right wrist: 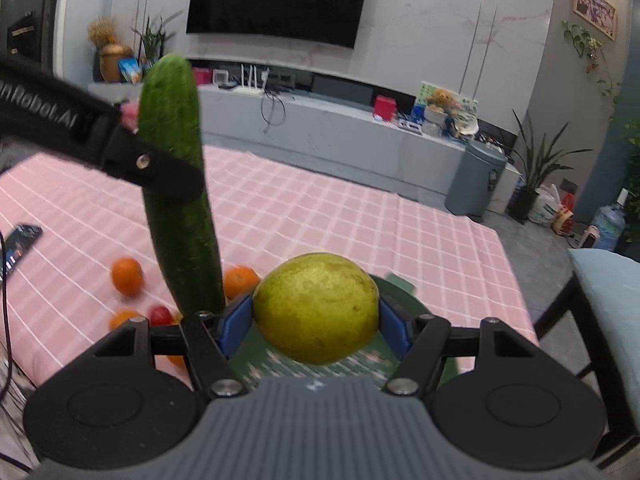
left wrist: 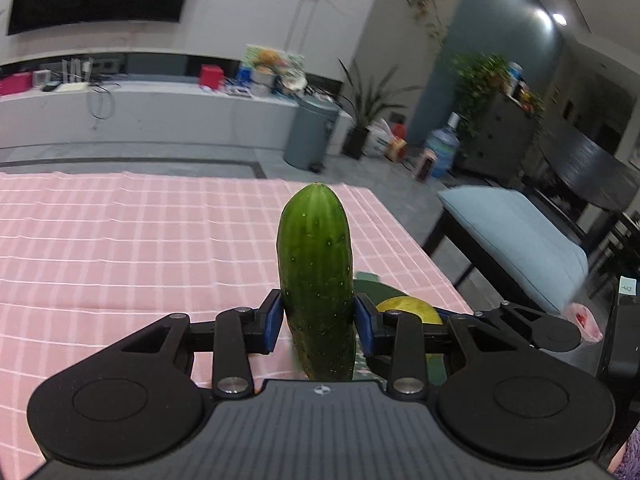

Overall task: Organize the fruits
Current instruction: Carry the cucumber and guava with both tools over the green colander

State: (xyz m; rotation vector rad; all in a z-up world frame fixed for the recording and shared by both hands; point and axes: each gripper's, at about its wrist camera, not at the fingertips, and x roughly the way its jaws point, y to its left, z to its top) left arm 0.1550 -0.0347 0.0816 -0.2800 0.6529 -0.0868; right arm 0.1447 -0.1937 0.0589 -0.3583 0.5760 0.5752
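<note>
My left gripper (left wrist: 316, 322) is shut on a green cucumber (left wrist: 316, 276) and holds it upright above the pink checked tablecloth (left wrist: 140, 248). The cucumber also shows in the right wrist view (right wrist: 180, 200), clamped by the left gripper's black finger (right wrist: 160, 168). My right gripper (right wrist: 316, 326) is shut on a yellow-green pear (right wrist: 316, 306) above a dark green tray (right wrist: 400, 292). The pear shows partly behind the left gripper in the left wrist view (left wrist: 412, 310). Oranges (right wrist: 127, 276) and a red fruit (right wrist: 160, 314) lie on the cloth to the left.
A phone (right wrist: 20, 240) lies at the cloth's left edge. A light-blue cushioned bench (left wrist: 516, 236) stands right of the table. A grey bin (left wrist: 310, 132), plants and a TV counter (right wrist: 340, 120) are beyond the table's far edge.
</note>
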